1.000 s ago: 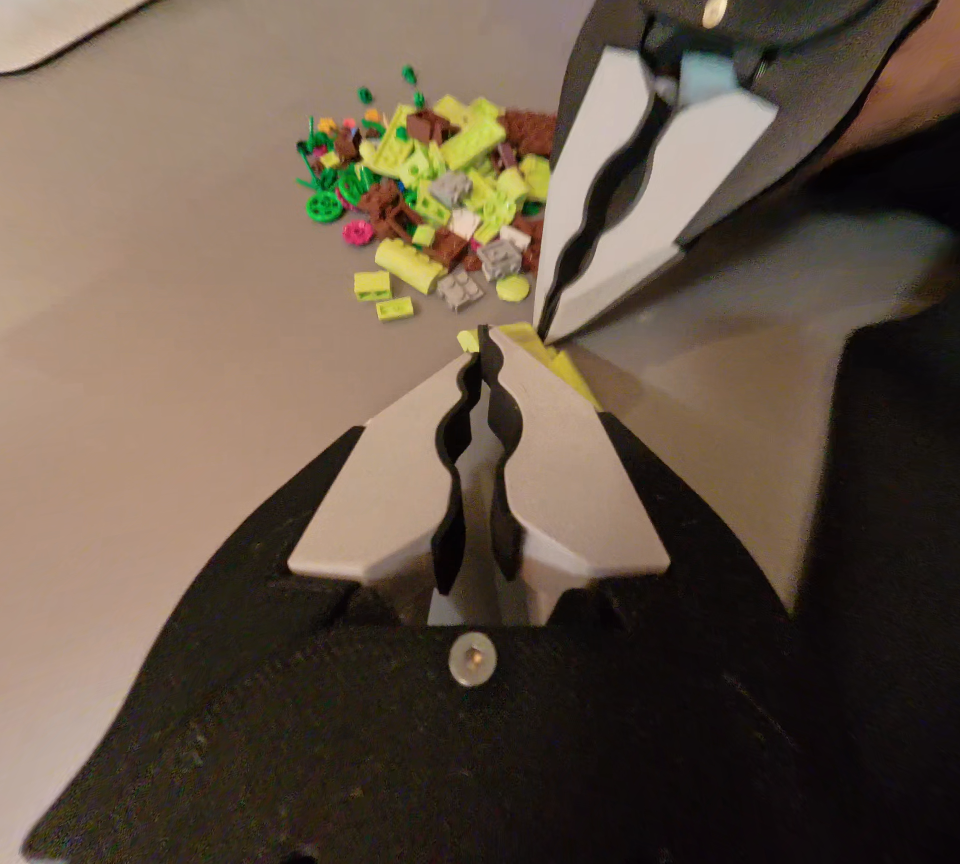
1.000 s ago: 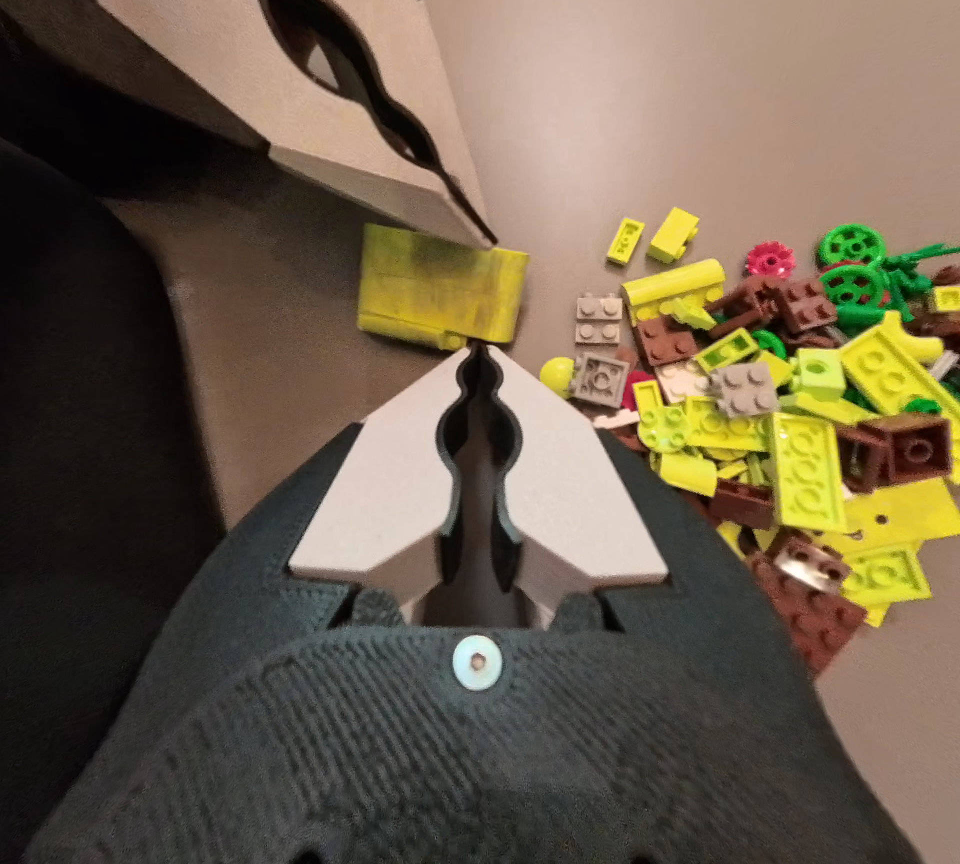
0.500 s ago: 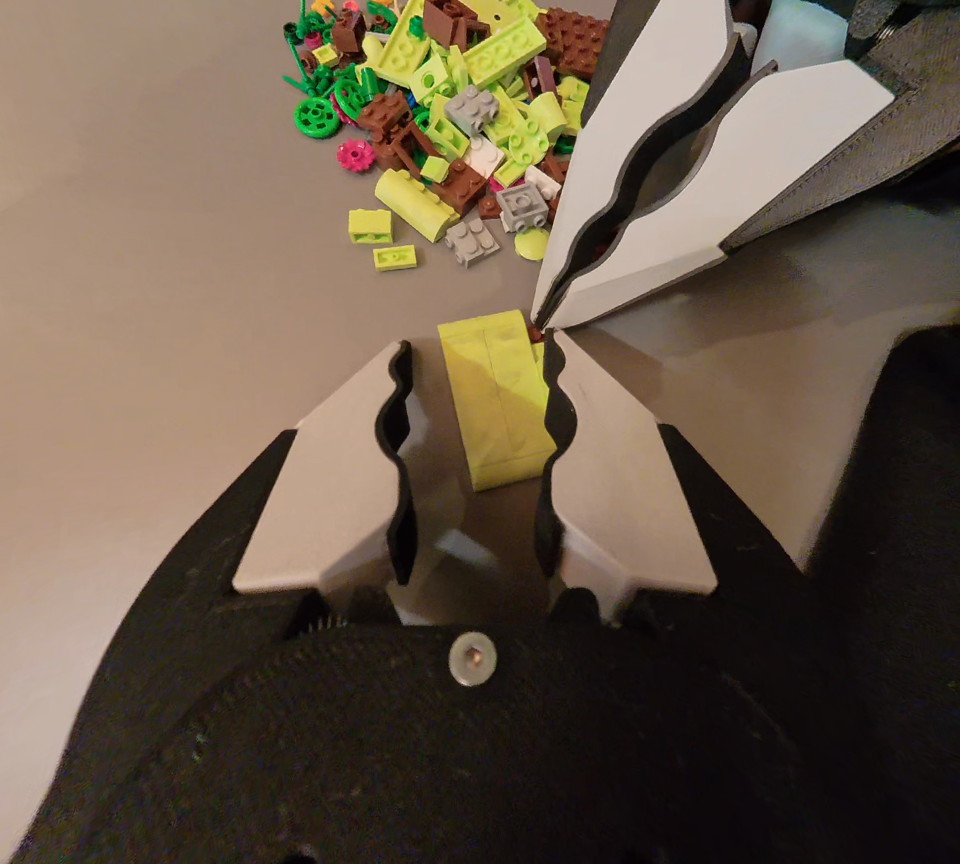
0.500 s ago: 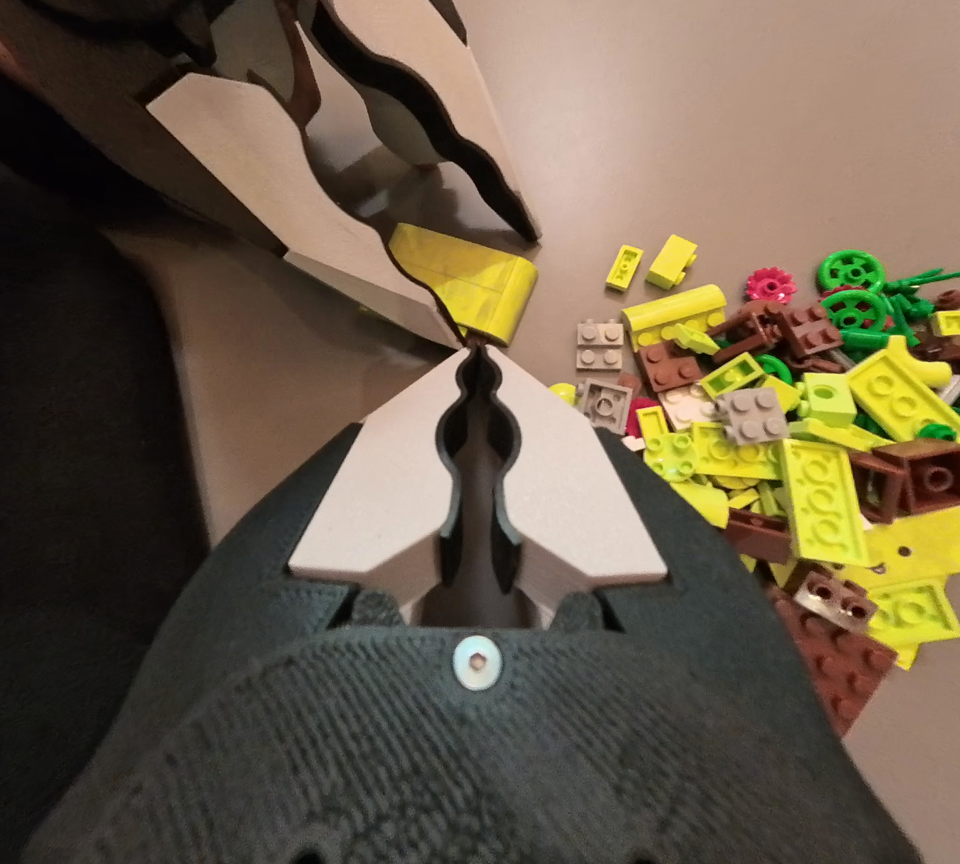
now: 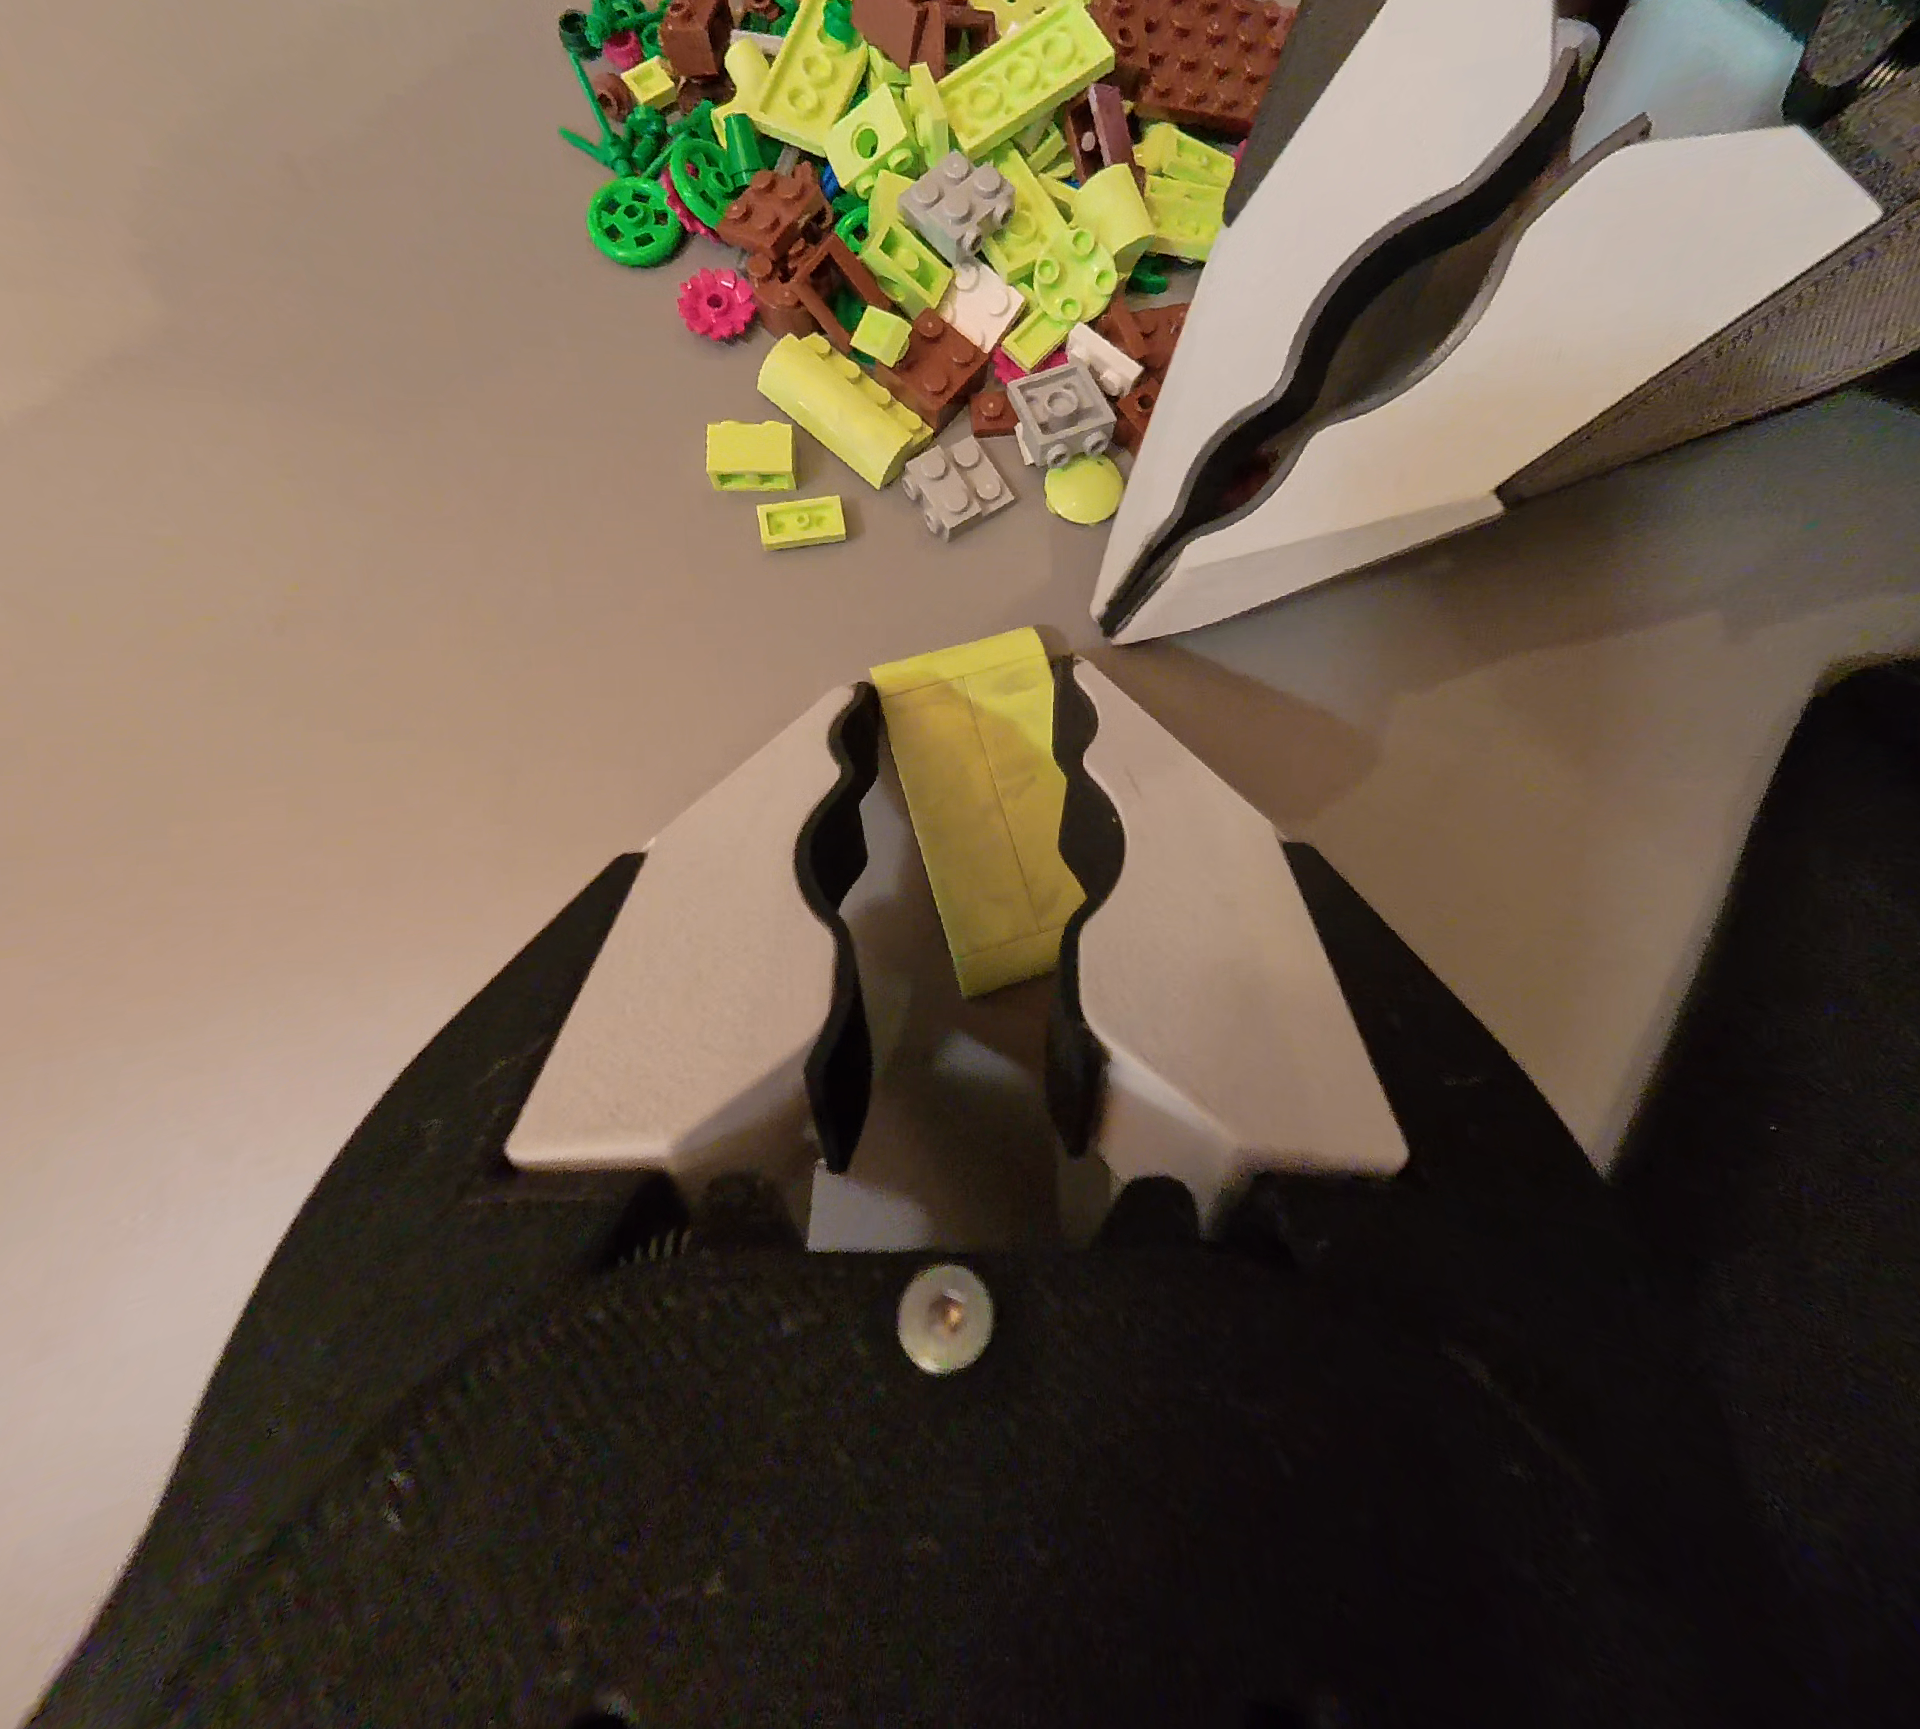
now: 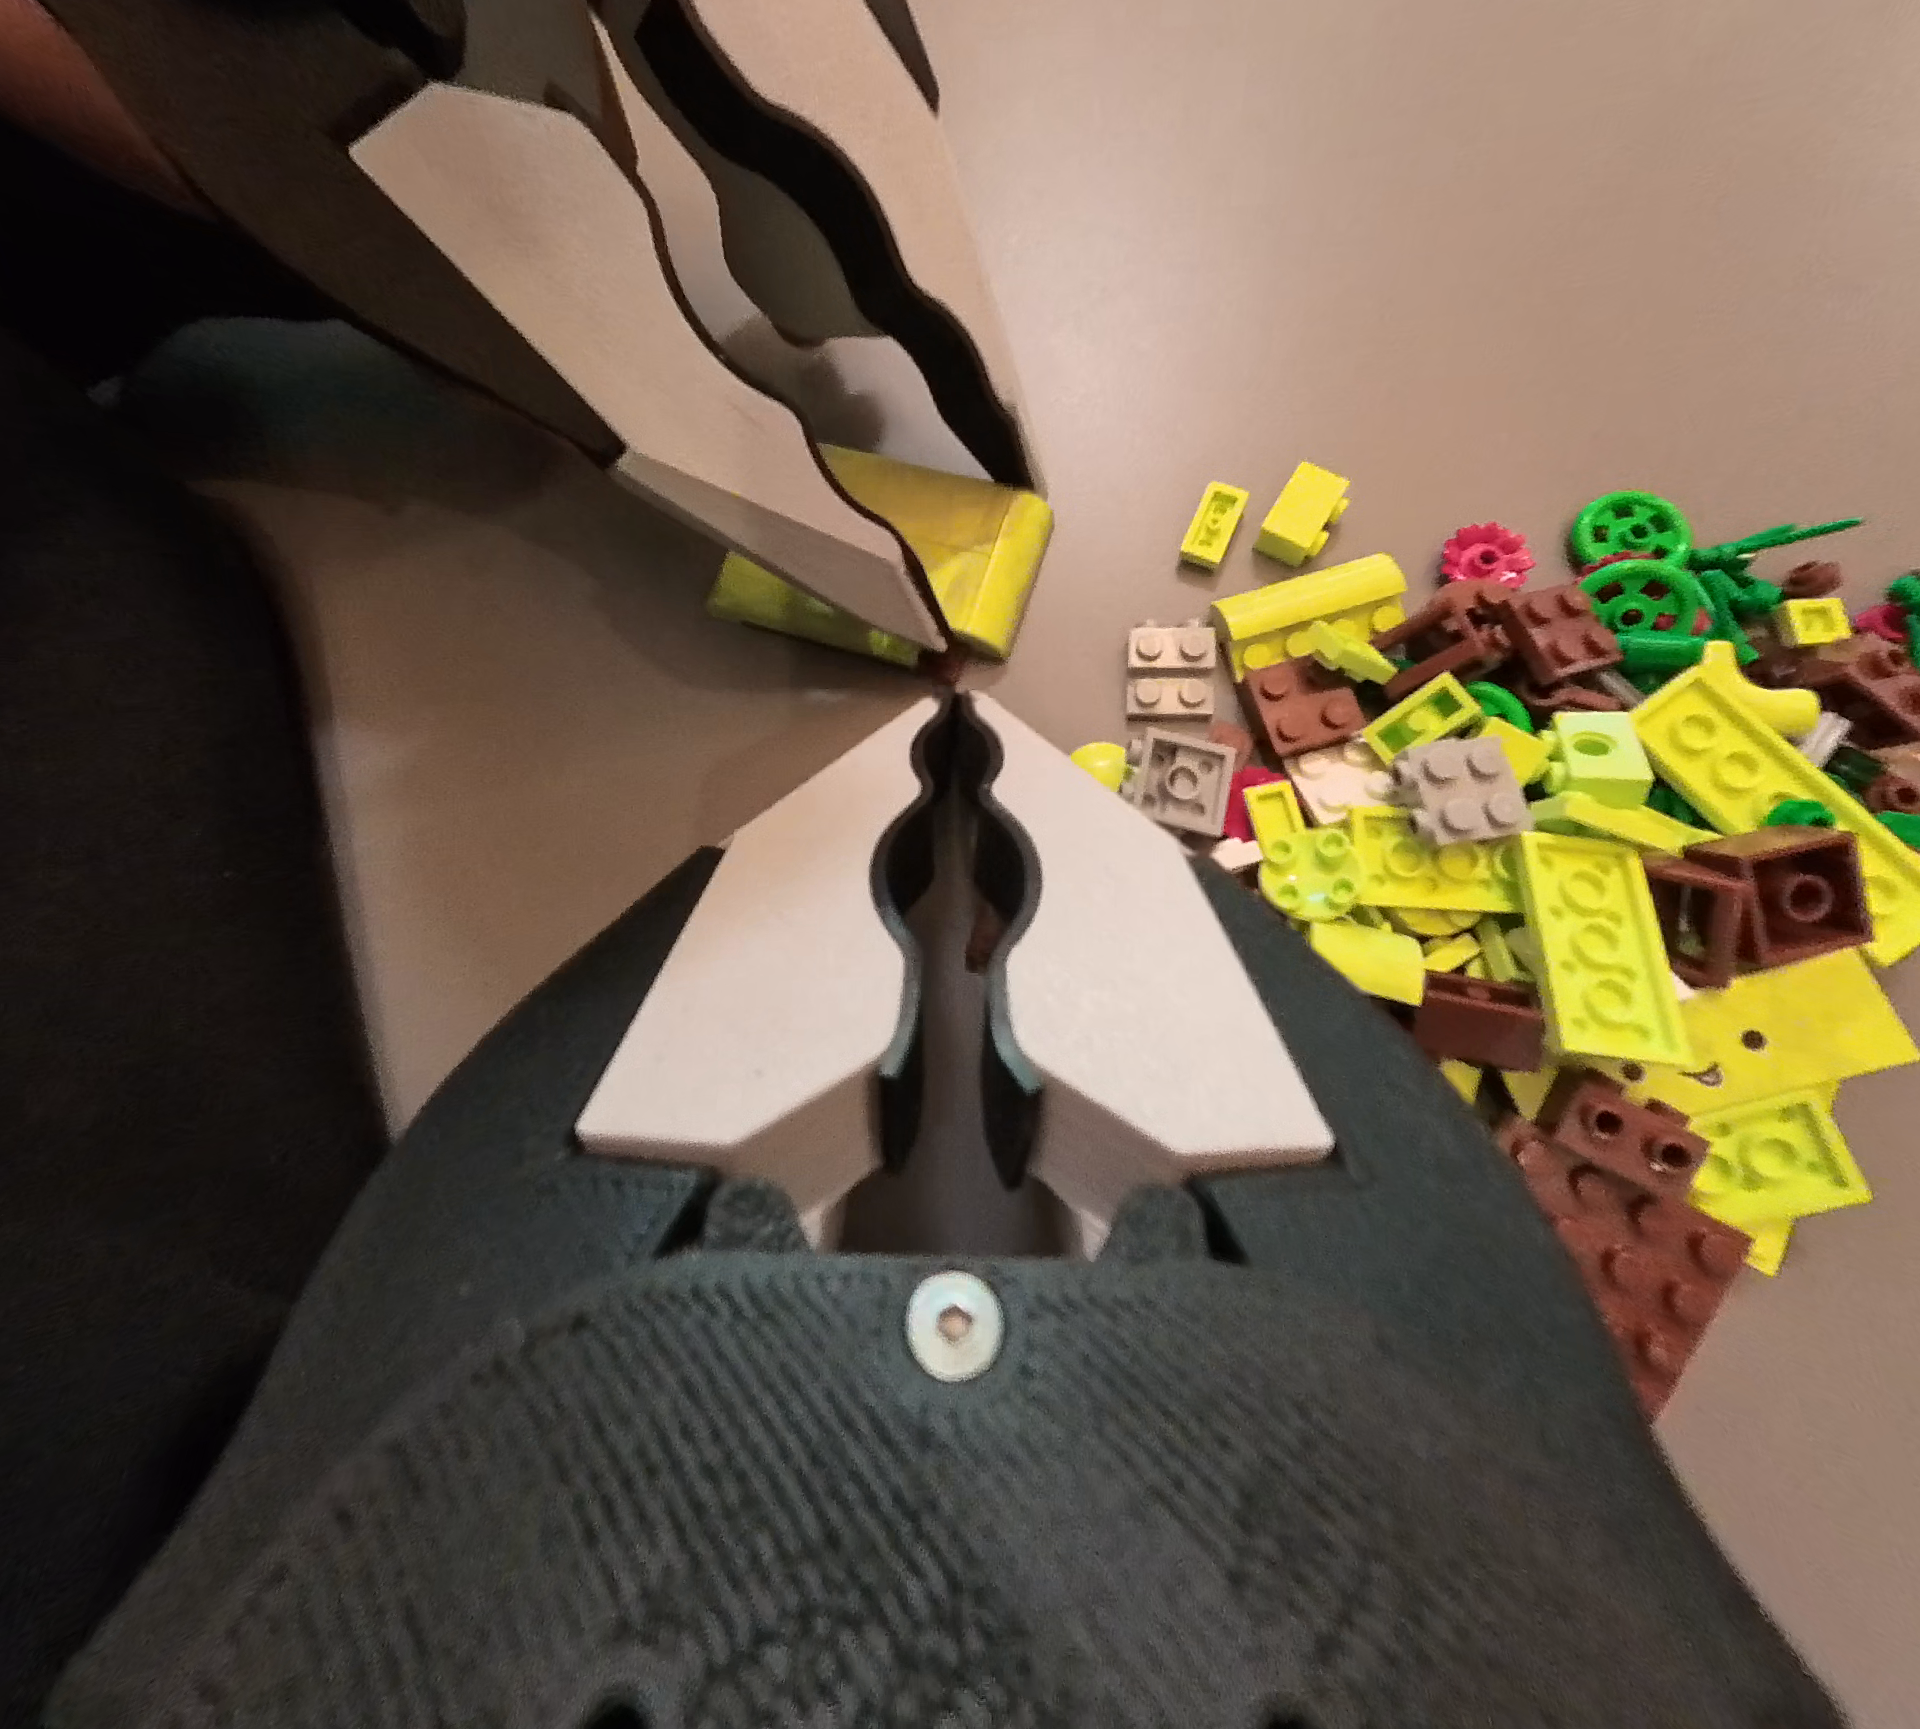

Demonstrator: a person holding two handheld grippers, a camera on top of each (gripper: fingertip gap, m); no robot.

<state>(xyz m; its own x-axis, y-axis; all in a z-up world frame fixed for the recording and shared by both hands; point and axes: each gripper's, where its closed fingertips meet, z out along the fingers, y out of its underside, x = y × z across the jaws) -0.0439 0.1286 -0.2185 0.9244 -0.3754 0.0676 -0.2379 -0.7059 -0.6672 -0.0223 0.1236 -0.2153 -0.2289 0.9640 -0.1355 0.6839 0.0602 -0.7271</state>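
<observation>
The left gripper point(image 5: 966, 692) opened, then narrowed its jaws around the lime block point(image 5: 982, 806).

Left gripper point(image 5: 966, 692): its black, coarse-textured body with two grey wedge fingers point(image 5: 727, 931) and wavy black pads is pointing forward and down, the jaws standing partly apart and bracketing a lime piece.
Right gripper point(image 6: 954, 700): the matching black-bodied, grey-fingered tool is pointing forward with its fingers point(image 6: 1101, 941) pressed together at the tips.
Relation: the two grippers' tips are nearly meeting, the bodies angling toward each other.
</observation>
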